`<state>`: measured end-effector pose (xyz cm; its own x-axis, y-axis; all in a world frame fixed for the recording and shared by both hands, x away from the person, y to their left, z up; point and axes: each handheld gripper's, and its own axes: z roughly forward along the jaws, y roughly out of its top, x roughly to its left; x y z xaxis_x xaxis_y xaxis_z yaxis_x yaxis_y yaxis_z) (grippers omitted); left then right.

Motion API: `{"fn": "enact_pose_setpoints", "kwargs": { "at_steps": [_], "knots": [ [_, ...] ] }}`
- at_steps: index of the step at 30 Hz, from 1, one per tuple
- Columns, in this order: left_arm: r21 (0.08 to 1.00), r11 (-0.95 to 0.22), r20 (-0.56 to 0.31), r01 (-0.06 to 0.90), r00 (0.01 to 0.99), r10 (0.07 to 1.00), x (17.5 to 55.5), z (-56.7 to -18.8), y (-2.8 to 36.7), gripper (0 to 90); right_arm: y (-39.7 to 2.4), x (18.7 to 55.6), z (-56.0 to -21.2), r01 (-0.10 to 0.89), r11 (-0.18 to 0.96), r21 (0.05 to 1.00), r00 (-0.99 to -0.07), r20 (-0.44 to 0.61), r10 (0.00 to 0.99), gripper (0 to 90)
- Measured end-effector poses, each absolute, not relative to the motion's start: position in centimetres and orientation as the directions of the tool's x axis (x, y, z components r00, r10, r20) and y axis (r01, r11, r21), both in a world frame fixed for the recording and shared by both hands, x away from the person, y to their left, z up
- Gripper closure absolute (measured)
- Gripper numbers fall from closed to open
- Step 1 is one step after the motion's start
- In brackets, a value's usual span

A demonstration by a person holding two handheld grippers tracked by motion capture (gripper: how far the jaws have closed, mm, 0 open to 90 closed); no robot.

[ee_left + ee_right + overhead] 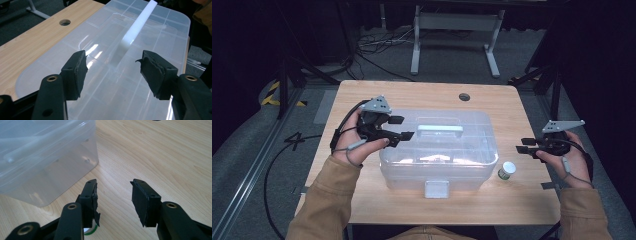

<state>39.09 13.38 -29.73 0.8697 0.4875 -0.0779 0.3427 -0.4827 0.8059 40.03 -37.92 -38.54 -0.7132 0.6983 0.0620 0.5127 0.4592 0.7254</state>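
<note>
Sleeves: I see tan cloth on both forearms.
Left gripper (401, 127): black, grey three-cornered plate, grey cable.
Right gripper (523, 145): the same build.
Pads (153, 72): black, ragged edges, brass screws behind.

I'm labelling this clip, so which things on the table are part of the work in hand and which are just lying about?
In the job:
- clear plastic box, lid on, white handle on top
- left gripper, open above the lid
- right gripper, open beside the box

Lying about:
- small white-capped bottle on the table
- table-leg frame on the floor behind
</note>
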Motion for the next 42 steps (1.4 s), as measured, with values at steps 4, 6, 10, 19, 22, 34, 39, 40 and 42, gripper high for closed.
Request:
{"fn": "enact_pose_setpoints", "kwargs": {
  "at_steps": [4,6,10,19,22,34,39,40,42],
  "knots": [
    [0.79,-0.519,-0.048,0.326,0.877,0.478,40.0,-30.5,11.9,38.4,-37.9,40.0,-38.5,0.509,0.462,0.727,-0.716,0.059,0.695,56.3],
    [0.787,-0.525,-0.044,0.326,0.877,0.478,40.2,-30.8,11.4,38.7,-37.8,40.0,-38.5,0.509,0.463,0.726,-0.718,0.062,0.693,56.3],
    [0.781,-0.535,-0.038,0.321,0.88,0.474,40.4,-31.0,10.7,39.7,-37.8,40.0,-38.5,0.509,0.466,0.724,-0.721,0.062,0.69,56.3],
    [0.761,-0.556,-0.034,0.333,0.877,0.479,40.9,-31.6,9.9,47.9,-37.5,40.0,-38.5,0.508,0.469,0.722,-0.725,0.064,0.686,56.3],
    [0.758,-0.565,-0.028,0.326,0.882,0.471,40.8,-31.5,9.7,54.8,-37.4,39.9,-38.6,0.507,0.473,0.72,-0.729,0.066,0.681,56.3],
    [0.74,-0.603,0.015,0.298,0.889,0.458,40.4,-30.9,9.1,76.1,-37.3,39.2,-38.4,0.503,0.477,0.721,-0.734,0.064,0.677,56.4],
    [0.741,-0.598,0.011,0.307,0.884,0.467,40.7,-30.4,9.1,76.3,-37.4,38.7,-38.2,0.495,0.473,0.729,-0.738,0.065,0.672,56.5],
    [0.742,-0.592,0.003,0.314,0.882,0.471,40.8,-30.3,9.1,76.3,-37.4,38.6,-38.1,0.494,0.47,0.731,-0.739,0.069,0.67,56.5],
    [0.738,-0.596,-0.001,0.318,0.883,0.47,41.0,-30.2,9.1,76.3,-37.4,38.5,-38.1,0.49,0.469,0.735,-0.742,0.068,0.667,56.5]
  ]
}}
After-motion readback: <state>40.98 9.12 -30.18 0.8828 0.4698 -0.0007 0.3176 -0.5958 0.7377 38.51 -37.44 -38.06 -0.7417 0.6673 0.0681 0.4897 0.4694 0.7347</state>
